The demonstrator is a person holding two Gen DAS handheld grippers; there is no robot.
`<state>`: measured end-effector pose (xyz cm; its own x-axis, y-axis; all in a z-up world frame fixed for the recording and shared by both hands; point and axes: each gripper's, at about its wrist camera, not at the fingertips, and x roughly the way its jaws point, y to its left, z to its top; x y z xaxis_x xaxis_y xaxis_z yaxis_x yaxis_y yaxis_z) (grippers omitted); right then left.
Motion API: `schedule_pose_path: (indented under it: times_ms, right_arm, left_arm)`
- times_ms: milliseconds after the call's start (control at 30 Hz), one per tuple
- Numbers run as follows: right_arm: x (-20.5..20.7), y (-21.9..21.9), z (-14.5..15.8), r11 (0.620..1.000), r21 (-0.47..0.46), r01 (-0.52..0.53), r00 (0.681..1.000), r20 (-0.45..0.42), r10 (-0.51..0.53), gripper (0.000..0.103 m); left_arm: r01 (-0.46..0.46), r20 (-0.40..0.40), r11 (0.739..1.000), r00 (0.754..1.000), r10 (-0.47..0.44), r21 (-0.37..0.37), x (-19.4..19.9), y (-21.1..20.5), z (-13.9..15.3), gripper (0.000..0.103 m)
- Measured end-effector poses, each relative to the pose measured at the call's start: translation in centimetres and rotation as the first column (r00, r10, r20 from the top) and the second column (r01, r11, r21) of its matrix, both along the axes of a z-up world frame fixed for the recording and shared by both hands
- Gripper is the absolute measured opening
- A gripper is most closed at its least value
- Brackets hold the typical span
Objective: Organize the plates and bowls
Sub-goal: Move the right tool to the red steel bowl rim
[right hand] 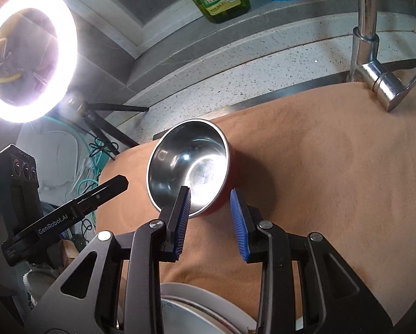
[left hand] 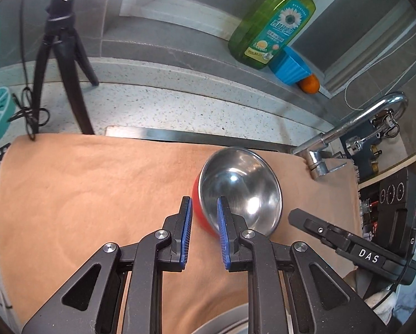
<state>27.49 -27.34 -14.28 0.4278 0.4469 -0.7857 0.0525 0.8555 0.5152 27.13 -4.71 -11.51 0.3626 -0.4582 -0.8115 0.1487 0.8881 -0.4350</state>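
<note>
On the far left a black three-legged stand rests on the speckled stone bench. A soft tan cloth covers the middle. On it, toward the right, sits a round shiny steel bowl with a red outside, tilted. The left hand-held gripper has its blue ribbed pads a little apart, around the bowl's near rim; I cannot tell if they pinch it. The right hand-held gripper looks unclenched, gripping nothing. Far right stand a green soap bottle, a blue ridged cup and a silver tap.
</note>
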Motion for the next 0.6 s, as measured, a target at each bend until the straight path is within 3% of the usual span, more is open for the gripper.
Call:
schedule_pose_path:
  times_ms: [367,600]
  right_arm:
    - [1.7,-0.1,-1.6,1.0,-0.012,0.014,0.999,-0.04,-0.014,0.031]
    - [2.1,0.3,-2.1,1.0,-0.011,-0.004,0.999,-0.054,0.004,0.018]
  left_arm:
    - [0.021,-0.045,1.0,0.999,-0.02,0.016,2.2,-0.7,-1.6,0.016]
    - [0.026,-0.065,1.0,0.998,-0.025,0.008,2.7,-0.8,-2.3,0.016]
